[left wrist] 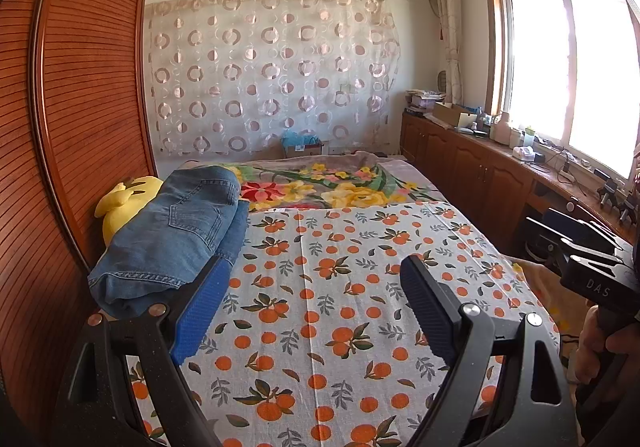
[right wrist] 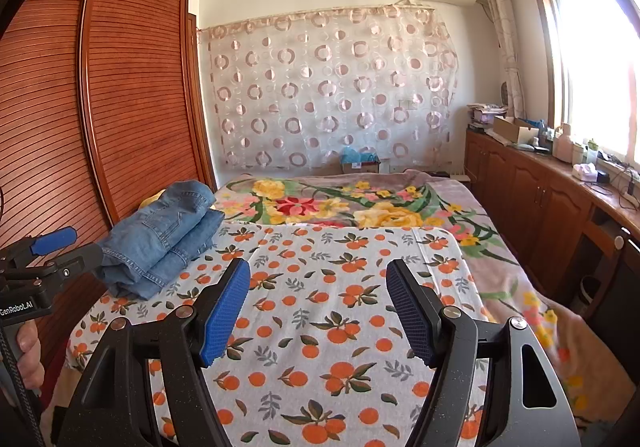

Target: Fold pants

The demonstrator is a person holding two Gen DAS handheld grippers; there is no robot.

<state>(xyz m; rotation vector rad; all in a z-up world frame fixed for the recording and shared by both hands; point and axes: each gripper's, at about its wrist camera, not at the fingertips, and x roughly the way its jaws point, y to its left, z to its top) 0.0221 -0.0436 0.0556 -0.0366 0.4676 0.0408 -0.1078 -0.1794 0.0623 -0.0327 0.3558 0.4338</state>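
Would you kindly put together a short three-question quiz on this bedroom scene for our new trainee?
1. True or false: the left gripper is clamped on the jeans.
2. Which colour is the soft toy behind the jeans: A green, B yellow, C red?
3. Fill in: the jeans lie folded on the side of the bed next to the wooden ____.

Key:
1. False; both it and the right gripper are open and hold nothing, above the orange-print sheet.
2. B.
3. Wardrobe.
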